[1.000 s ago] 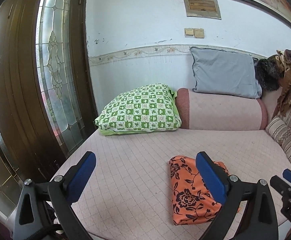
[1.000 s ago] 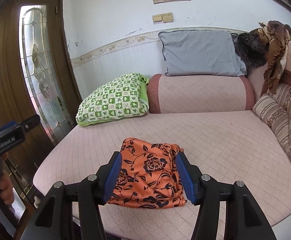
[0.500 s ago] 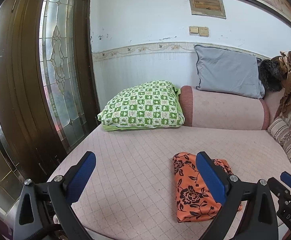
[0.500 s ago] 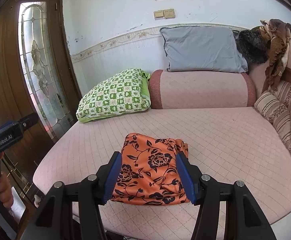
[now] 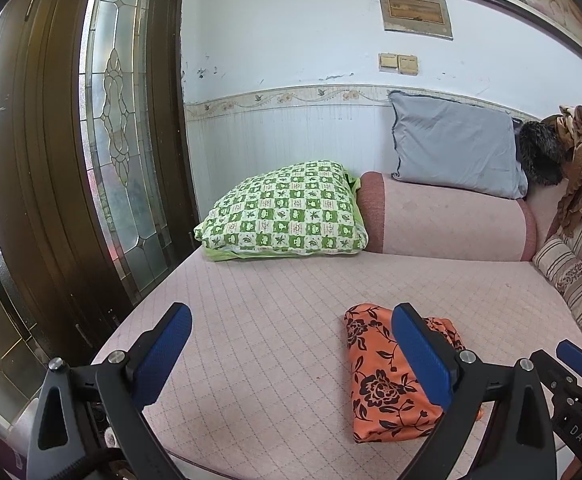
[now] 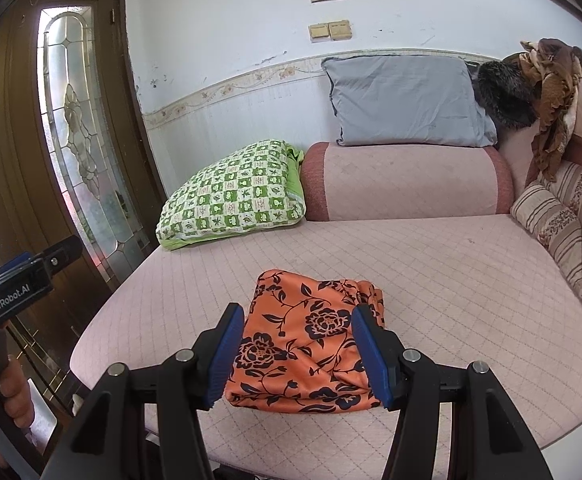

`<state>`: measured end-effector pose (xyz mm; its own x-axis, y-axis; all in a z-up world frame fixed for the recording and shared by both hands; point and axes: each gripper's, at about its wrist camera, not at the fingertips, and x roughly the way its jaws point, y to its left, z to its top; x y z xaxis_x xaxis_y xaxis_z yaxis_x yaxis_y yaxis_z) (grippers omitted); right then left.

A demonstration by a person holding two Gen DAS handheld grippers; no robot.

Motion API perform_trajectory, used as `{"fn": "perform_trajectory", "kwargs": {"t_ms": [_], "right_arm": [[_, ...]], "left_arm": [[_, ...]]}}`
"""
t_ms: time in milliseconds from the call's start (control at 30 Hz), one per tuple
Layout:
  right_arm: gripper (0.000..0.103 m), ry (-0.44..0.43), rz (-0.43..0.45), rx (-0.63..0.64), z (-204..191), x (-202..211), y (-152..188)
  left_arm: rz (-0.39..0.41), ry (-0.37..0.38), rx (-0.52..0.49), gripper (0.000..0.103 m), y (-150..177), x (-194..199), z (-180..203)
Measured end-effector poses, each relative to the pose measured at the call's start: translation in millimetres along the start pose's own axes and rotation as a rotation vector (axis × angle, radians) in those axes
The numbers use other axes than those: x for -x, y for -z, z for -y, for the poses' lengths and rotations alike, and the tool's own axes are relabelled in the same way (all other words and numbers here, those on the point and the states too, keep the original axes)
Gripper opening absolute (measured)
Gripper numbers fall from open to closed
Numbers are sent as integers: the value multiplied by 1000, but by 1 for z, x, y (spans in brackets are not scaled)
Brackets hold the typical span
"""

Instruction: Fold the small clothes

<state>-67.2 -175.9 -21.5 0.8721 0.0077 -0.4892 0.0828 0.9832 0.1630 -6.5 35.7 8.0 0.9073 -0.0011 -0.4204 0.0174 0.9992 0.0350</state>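
An orange garment with a black flower print point(image 6: 311, 340) lies folded into a compact rectangle near the front edge of the pink quilted daybed point(image 6: 431, 264). My right gripper point(image 6: 301, 354) is open and empty, held above and in front of the garment, not touching it. In the left wrist view the garment point(image 5: 383, 376) lies to the right, partly behind my right finger. My left gripper point(image 5: 291, 356) is wide open and empty, over the bed's front left part. The right gripper's body point(image 5: 571, 384) shows at the right edge there.
A green checked pillow point(image 5: 287, 212) and a pink bolster point(image 5: 443, 220) with a grey pillow point(image 5: 455, 148) lie at the back. Striped cushions point(image 6: 563, 224) line the right side. A dark wooden door with leaded glass point(image 5: 119, 140) stands left.
Both grippers have drawn back and up from the folded garment, so it looks smaller and lower in both views. The garment has not moved. Both grippers stay open.
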Motion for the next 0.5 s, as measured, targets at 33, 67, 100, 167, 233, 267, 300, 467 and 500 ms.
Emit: {"fn": "perform_trajectory", "kwargs": {"t_ms": [33,67,100,167,233,267,300,467,500], "right_arm": [[60,1,0,0,0,0,0],[60,0,0,-1,0,0,-1],[60,0,0,-3,1,1,-1],[60,-1,4,-8,2,2,-2],[60,-2,8,-10,2,3,-3],[60,-2,10,-10,2,4,-3],[60,-1,12,-11,2,4,-3],[60,0,16,-20,3,6,-3],[60,1,17,-21,3,6,-3]], "left_arm": [[1,1,-1,100,0,0,0],[1,2,-1,100,0,1,0],[1,3,-2,100,0,2,0],[2,3,-3,100,0,2,0],[4,5,-2,100,0,3,0],[5,5,-1,100,0,3,0],[5,6,0,100,0,4,0],[11,11,3,100,0,7,-1],[12,12,2,100,0,8,-1]]}}
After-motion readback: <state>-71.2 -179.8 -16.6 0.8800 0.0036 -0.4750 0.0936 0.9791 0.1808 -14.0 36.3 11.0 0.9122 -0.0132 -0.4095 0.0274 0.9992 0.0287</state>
